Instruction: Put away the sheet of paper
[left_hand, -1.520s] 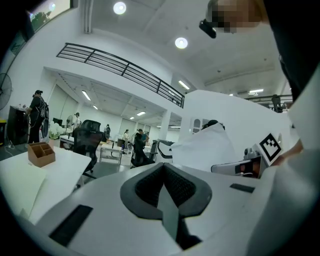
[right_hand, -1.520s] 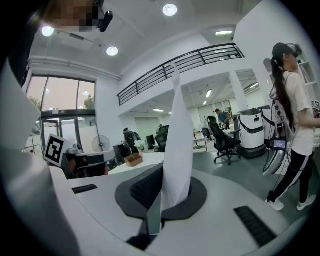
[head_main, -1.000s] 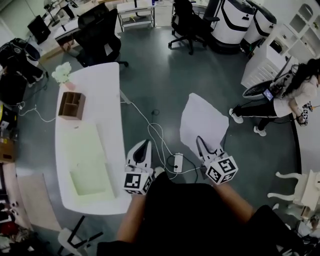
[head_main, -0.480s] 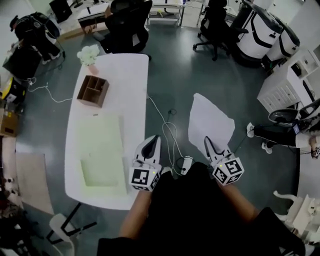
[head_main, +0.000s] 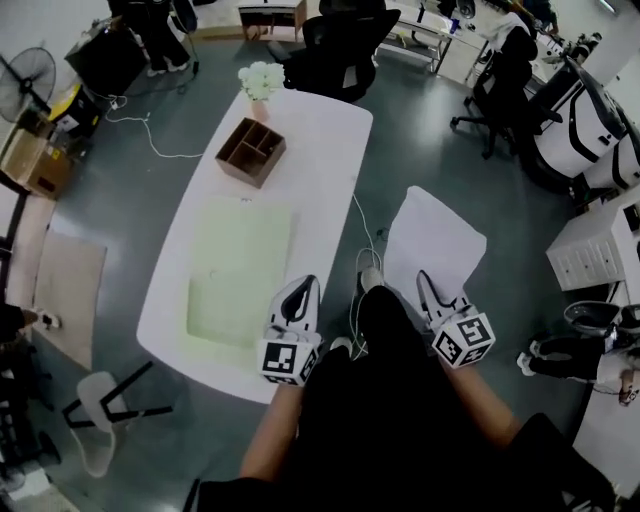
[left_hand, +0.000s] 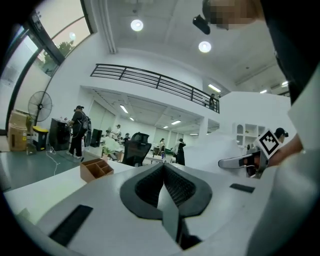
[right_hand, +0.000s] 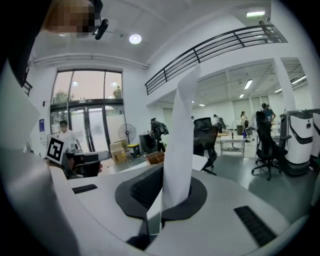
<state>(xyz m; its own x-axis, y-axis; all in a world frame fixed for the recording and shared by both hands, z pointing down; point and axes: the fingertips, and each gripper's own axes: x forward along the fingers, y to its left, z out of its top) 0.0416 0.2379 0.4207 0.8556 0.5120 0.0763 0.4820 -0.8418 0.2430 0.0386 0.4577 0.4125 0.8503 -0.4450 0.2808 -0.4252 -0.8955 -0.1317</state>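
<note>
Right claw (head_main: 424, 279): shut tight on the near edge of the sheet of paper (head_main: 435, 238), which stands up between the two jaws in the right gripper view.
Left claw (head_main: 306, 283): jaws pressed together, holding nothing, by the near right corner of the counter (head_main: 322, 150) in the head view.
Sheet of paper: white, up in the air over the grey floor (head_main: 420, 150), spreading from the right claw toward 12 o'clock, at 3 o'clock of the counter and apart from it.
Counter: white and long, running away toward 12 o'clock.
Green mat (head_main: 240, 270): flat on the near half of the counter, at 11 o'clock of the left claw.
Wooden box (head_main: 251, 152): on the counter at 12 o'clock of the green mat, split into small parts inside.
Flowers (head_main: 260, 78): white, at the far end of the counter, just beside the wooden box at its 12 o'clock.
Black chair (head_main: 335, 50): on the floor past the far end of the counter.
</note>
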